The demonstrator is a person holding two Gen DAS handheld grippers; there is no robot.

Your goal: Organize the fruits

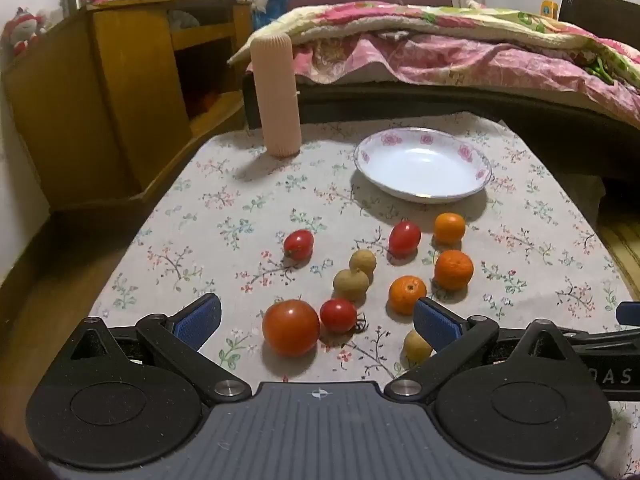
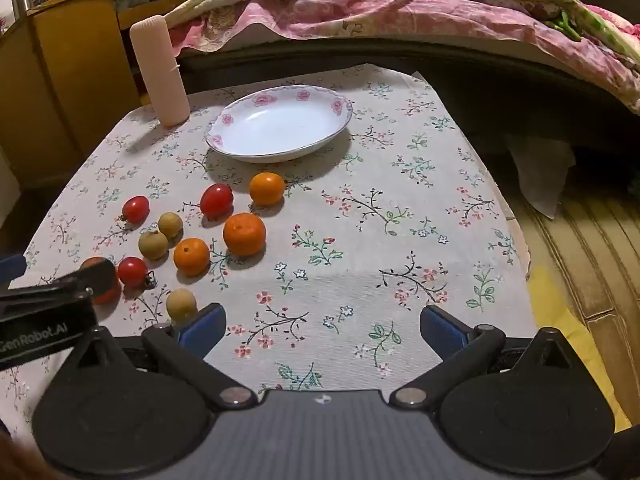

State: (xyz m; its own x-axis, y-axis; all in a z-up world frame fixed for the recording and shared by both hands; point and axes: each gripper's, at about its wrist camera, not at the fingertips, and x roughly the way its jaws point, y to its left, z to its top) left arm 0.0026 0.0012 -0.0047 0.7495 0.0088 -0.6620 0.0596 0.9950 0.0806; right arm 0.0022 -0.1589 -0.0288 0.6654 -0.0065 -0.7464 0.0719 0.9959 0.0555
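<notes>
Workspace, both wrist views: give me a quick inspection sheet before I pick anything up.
Surface: floral-print tablecloth over the table, lying flat.
Job's things: white floral-rimmed dish holds nothing; in front of it lie three round oranges, three small red tomatoes, one large red tomato and three tan longans.
Clutter: tall ribbed pink cylinder standing upright beside the dish.
Grippers: left gripper has its jaws open around the large tomato, not touching it; right gripper has its jaws open over bare cloth.
Cables: nothing seen.
Surroundings: bed with pink floral quilts behind; yellow wooden cabinet to the left.
</notes>
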